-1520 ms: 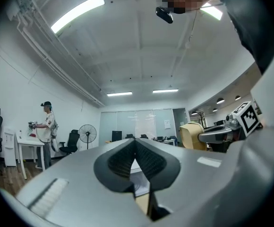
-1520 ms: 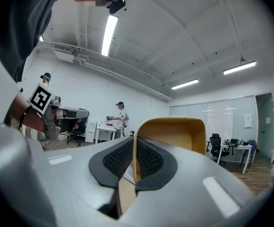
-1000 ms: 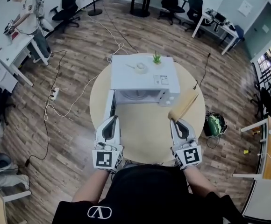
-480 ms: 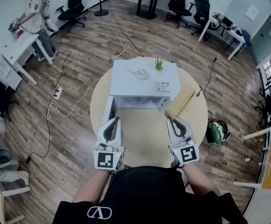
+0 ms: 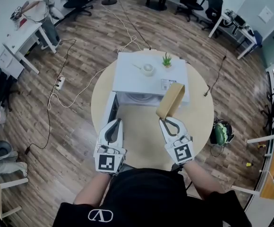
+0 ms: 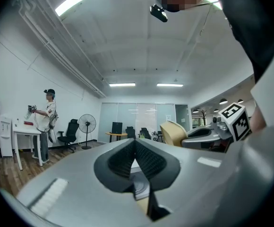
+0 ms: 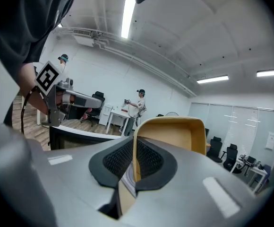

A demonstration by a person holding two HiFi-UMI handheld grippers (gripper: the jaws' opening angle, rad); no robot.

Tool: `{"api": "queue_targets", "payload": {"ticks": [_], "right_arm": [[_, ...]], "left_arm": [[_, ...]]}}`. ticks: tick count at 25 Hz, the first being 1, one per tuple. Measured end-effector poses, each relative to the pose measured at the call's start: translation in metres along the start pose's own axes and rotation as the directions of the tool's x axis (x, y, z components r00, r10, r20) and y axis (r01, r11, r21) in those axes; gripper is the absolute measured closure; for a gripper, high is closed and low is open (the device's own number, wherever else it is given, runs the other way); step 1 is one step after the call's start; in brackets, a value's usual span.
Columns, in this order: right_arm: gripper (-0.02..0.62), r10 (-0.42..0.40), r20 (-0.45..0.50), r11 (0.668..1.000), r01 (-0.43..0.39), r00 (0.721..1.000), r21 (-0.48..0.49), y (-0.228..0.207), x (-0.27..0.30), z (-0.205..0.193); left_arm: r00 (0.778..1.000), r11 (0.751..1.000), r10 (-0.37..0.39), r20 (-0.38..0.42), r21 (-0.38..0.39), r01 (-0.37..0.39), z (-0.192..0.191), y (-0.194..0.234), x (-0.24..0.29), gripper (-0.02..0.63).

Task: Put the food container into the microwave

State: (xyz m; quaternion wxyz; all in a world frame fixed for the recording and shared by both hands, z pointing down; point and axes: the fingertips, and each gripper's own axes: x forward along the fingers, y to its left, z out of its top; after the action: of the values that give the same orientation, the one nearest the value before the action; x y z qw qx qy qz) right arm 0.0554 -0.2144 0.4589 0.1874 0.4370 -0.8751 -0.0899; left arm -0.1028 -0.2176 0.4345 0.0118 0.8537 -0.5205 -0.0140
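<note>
Left gripper (image 5: 115, 123) sits just in front of the microwave (image 5: 146, 79), near its open door (image 5: 110, 107), jaws pinched together on nothing. Right gripper (image 5: 167, 120) is clamped on the rim of the tan food container (image 5: 171, 100), which is tilted up by the microwave's front right corner, not inside.

Tan food container (image 5: 170, 100), tilted on edge, raised just before white microwave (image 5: 149, 77); door (image 5: 110, 109) swung open
</note>
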Motion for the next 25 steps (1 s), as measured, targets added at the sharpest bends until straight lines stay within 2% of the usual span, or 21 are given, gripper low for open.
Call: {"api": "queue_targets", "payload": {"ticks": [4, 7, 10, 15, 20, 25], "right_arm": [[0.572, 0.113, -0.036, 0.991, -0.115, 0.993, -0.074, 0.031, 0.023, -0.02], [0.572, 0.212, -0.068, 0.963, -0.22, 0.975, -0.153, 0.058, 0.038, -0.034], [0.572, 0.299, -0.129, 0.927, -0.32, 0.945, -0.196, 0.084, 0.049, -0.056], [0.572, 0.423, -0.234, 0.866, -0.466, 0.876, -0.182, 0.12, 0.06, -0.109], [0.572, 0.456, -0.331, 0.828, -0.53, 0.826, -0.184, 0.129, 0.076, -0.158], [0.572, 0.433, -0.408, 0.815, -0.542, 0.803, -0.202, 0.113, 0.108, -0.195]], "left_arm": [[1.0, 1.0, 0.014, -0.014, -0.018, -0.014, -0.015, 0.002, -0.003, 0.606], [0.999, 0.999, 0.021, -0.029, -0.024, -0.022, -0.023, 0.003, -0.004, 0.606], [0.997, 0.999, 0.027, -0.073, -0.039, -0.03, -0.038, 0.003, -0.009, 0.606], [0.993, 0.996, 0.044, -0.11, -0.072, -0.052, -0.055, 0.004, -0.018, 0.606], [0.989, 0.995, 0.06, -0.137, -0.068, -0.069, -0.07, 0.008, -0.028, 0.606], [0.982, 0.991, 0.083, -0.172, -0.089, -0.1, -0.085, 0.01, -0.037, 0.606]]}}
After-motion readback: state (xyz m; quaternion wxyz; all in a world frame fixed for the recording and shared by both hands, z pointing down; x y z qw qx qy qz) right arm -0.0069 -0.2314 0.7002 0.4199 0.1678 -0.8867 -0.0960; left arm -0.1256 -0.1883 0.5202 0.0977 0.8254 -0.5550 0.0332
